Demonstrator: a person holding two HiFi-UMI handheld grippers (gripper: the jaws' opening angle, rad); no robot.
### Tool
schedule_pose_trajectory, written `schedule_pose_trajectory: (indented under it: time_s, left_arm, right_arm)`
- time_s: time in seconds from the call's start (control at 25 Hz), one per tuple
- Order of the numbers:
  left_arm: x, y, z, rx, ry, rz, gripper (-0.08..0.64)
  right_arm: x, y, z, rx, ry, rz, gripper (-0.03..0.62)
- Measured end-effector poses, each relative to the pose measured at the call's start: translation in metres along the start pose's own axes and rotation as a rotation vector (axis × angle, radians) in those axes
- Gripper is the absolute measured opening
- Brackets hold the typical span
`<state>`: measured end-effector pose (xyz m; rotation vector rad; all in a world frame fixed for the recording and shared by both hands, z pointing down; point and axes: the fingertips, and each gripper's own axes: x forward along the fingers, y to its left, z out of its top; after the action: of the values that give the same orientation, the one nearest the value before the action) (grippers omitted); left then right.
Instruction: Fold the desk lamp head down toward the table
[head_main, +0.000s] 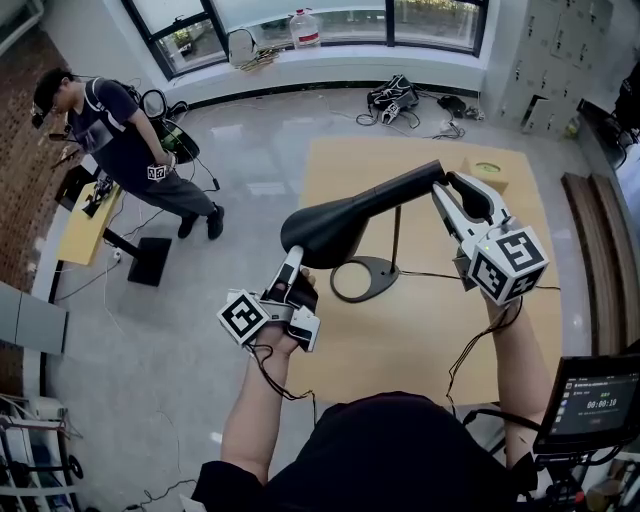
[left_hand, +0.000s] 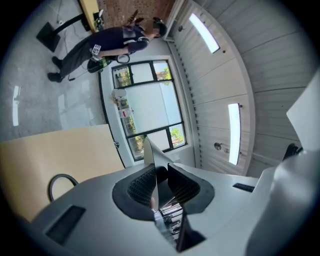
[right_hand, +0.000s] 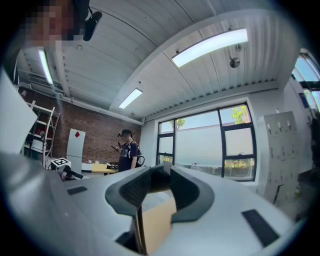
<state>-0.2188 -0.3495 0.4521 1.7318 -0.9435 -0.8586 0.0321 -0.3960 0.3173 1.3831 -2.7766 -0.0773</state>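
A black desk lamp stands on the tan table (head_main: 420, 340), with a round ring base (head_main: 365, 279), a thin stem (head_main: 397, 232) and a long head (head_main: 335, 226) that slopes down to the left. My left gripper (head_main: 294, 258) grips the low left end of the head. In the left gripper view the head's thin edge (left_hand: 152, 167) sits clamped between the pads of the left gripper (left_hand: 160, 184). My right gripper (head_main: 447, 186) is closed around the lamp's upper joint end. In the right gripper view a dark part fills the far gap of the right gripper (right_hand: 155, 184).
A small box (head_main: 487, 170) sits at the table's far edge. A screen (head_main: 596, 400) stands at the near right. A person (head_main: 130, 140) stands by a small desk (head_main: 88, 222) to the left. Cables (head_main: 395, 100) lie on the floor beyond the table.
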Motion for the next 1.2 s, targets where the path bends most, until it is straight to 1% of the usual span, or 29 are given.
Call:
schedule_pose_trajectory:
  time_s: [0.16,0.52,1.2]
  left_arm:
    - [0.002,0.01,-0.01,-0.066,0.01,-0.011,0.077]
    - [0.007,0.022,-0.026,-0.136,0.021,-0.023,0.077]
    - [0.016,0.037,-0.05,-0.212,0.019,-0.044,0.078]
  right_arm:
    - [-0.002,0.001,0.005,-0.024,-0.015,0.001,0.127]
    - [-0.001,0.002,0.015,-0.069,-0.014,0.001,0.124]
    - [-0.001,0.004,0.025,-0.188,0.009,-0.009,0.12]
